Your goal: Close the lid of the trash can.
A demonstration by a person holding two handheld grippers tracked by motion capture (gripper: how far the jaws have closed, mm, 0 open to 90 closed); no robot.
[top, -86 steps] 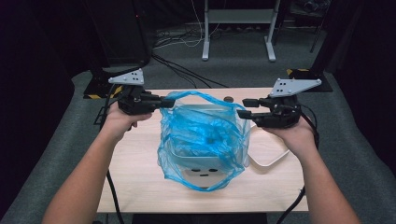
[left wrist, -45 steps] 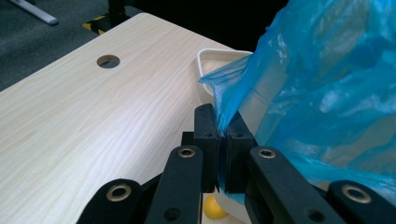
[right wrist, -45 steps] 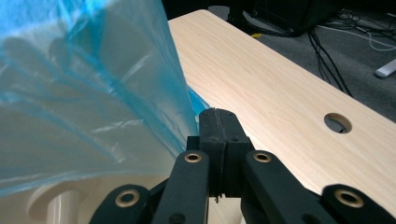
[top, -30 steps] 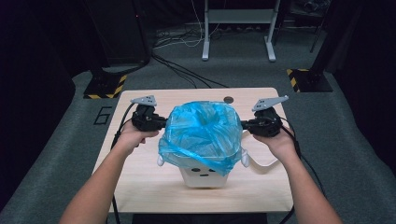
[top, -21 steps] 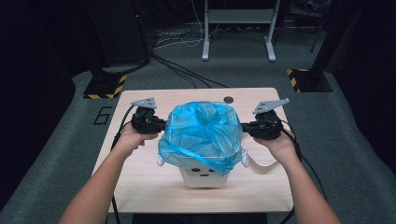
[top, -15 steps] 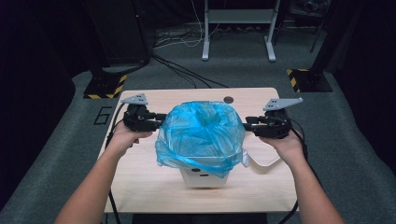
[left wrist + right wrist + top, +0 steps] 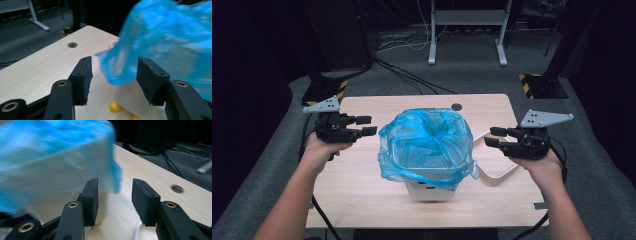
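A white bin [image 7: 430, 190] stands mid-table with a blue plastic bag [image 7: 427, 142] lining it and folded down over its rim. My left gripper [image 7: 366, 125] hovers to the bin's left, clear of the bag. Its jaws have just been opening and nothing is pressed between them. In the left gripper view the left gripper [image 7: 112, 76] frames a corner of the bag [image 7: 160, 42] lying beyond its pads. My right gripper [image 7: 493, 136] hovers to the bin's right, jaws also just opened and holding nothing. In the right gripper view the right gripper [image 7: 113, 198] looks at the bag's edge [image 7: 57, 162].
A flat white lid [image 7: 498, 171] lies on the wooden table [image 7: 362, 185] right of the bin. A cable hole [image 7: 456, 106] sits near the far edge. Beyond the table are floor cables and a metal stand [image 7: 464, 30]. Cables trail from both grippers.
Both grippers were shut on the bag's sides at the bin's rim a second ago. They have let go, opened, and drawn outward and upward. The bag stays draped over the bin.
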